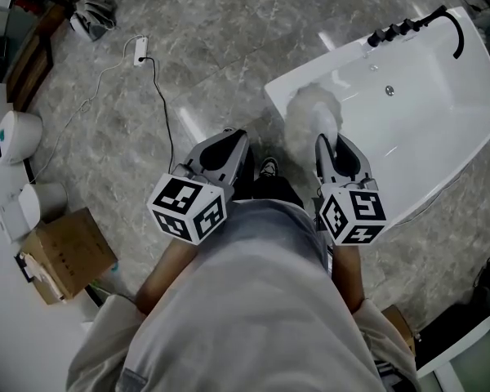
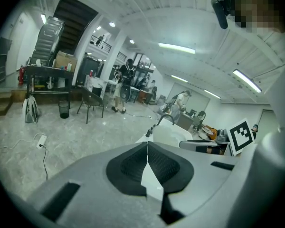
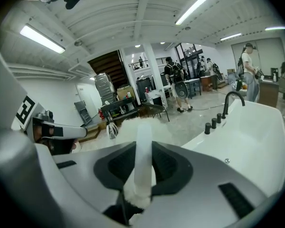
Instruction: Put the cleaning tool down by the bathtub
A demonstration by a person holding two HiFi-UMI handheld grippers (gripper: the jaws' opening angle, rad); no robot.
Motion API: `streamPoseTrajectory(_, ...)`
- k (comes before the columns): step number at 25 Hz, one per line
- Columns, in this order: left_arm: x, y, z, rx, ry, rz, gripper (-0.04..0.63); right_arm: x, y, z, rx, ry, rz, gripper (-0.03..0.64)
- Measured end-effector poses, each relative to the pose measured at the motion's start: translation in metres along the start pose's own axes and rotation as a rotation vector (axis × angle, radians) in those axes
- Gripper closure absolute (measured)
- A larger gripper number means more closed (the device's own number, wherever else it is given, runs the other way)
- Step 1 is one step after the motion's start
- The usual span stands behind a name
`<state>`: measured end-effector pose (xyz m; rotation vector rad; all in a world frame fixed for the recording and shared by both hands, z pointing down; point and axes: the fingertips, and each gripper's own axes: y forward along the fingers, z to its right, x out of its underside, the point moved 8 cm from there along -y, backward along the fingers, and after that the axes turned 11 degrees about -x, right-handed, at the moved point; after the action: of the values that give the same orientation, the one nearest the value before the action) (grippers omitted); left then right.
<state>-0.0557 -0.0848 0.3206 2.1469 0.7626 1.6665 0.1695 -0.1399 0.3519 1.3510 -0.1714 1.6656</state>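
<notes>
The cleaning tool is a duster with a fluffy white head point(image 1: 312, 110) and a white handle point(image 3: 143, 158). My right gripper point(image 1: 325, 143) is shut on the handle, and the head hangs over the near left corner of the white bathtub point(image 1: 441, 104). In the right gripper view the handle stands upright between the dark pads, with the tub point(image 3: 256, 141) to its right. My left gripper point(image 1: 232, 140) hovers over the floor left of the tub. Its jaws point(image 2: 147, 158) are shut with nothing between them.
A black faucet point(image 1: 455, 24) and knobs sit at the tub's far end. A power strip with its cable point(image 1: 140, 49) lies on the marbled floor. A cardboard box point(image 1: 65, 253) and white containers point(image 1: 16, 135) stand at the left. People and a chair point(image 2: 91, 102) are far off.
</notes>
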Motion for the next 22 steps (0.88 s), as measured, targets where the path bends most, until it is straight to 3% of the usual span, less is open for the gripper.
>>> streamPoseTrajectory(22,0.003,-0.004,-0.016,-0.054,-0.030,-0.012,0.586,0.031,0.044,0.027,-0.008,-0.020,-0.155,0.534)
